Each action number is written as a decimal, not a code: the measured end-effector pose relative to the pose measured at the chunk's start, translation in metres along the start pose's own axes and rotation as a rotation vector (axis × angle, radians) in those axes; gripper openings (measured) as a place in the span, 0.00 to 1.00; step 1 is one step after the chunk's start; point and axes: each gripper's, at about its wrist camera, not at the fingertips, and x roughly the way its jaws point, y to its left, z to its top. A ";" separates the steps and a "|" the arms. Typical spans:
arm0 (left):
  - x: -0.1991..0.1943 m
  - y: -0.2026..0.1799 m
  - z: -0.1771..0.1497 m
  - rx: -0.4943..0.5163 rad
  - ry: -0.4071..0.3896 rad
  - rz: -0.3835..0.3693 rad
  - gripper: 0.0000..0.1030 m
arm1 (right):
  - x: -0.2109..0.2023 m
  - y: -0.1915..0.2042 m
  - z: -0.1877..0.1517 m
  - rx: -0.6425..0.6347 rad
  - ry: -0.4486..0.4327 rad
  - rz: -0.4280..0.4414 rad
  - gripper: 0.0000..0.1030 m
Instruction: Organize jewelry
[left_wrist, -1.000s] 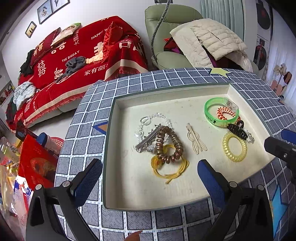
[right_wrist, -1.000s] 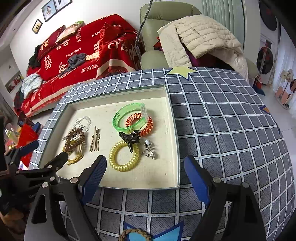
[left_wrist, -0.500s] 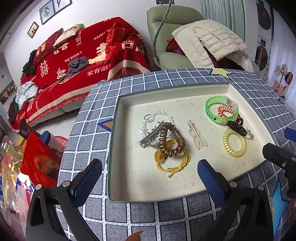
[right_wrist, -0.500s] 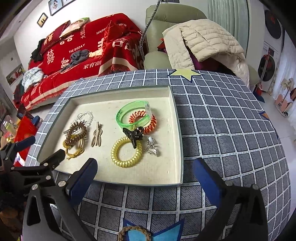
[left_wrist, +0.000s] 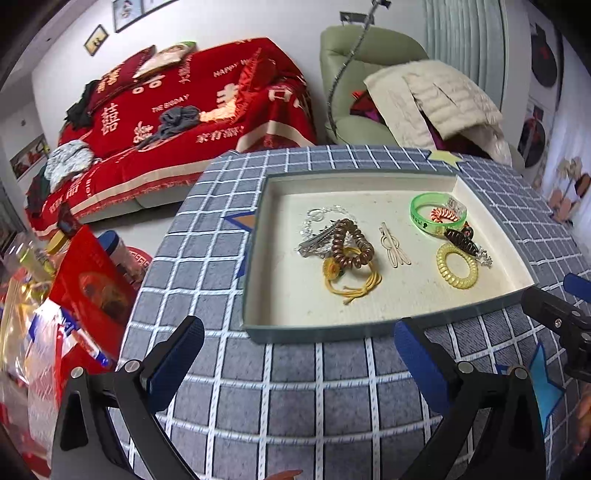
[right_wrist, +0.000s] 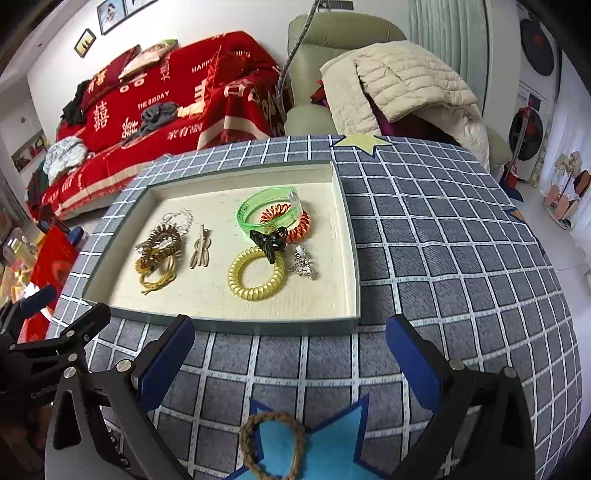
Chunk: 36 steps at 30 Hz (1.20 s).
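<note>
Though both jaws gaping and empty, a braided ring (right_wrist: 272, 445) only in the right view, near the tray (right_wrist: 280, 326).

The right claw (right_wrist: 290, 354) hangs wide open and empty over the grid-patterned counter (right_wrist: 443, 258), just short of the tray (right_wrist: 347, 236). In the tray, a green bangle (right_wrist: 258, 212) overlaps an orange coil tie (right_wrist: 295, 225); a black clip (right_wrist: 269, 240) touches the yellow coil tie (right_wrist: 255, 275). A brown coil tie (right_wrist: 160, 243) lies farther left. A braided ring (right_wrist: 271, 446) sits on a blue star near the edge, and the left claw (right_wrist: 55, 325) shows at the left border.
</note>
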 end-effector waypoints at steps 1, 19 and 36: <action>-0.005 0.001 -0.003 -0.006 -0.013 0.005 1.00 | -0.004 0.001 -0.003 0.004 -0.013 -0.001 1.00; -0.054 0.005 -0.036 -0.040 -0.118 0.036 1.00 | -0.064 0.025 -0.035 -0.038 -0.203 -0.080 1.00; -0.061 0.004 -0.038 -0.033 -0.125 0.039 1.00 | -0.070 0.021 -0.039 -0.037 -0.212 -0.084 1.00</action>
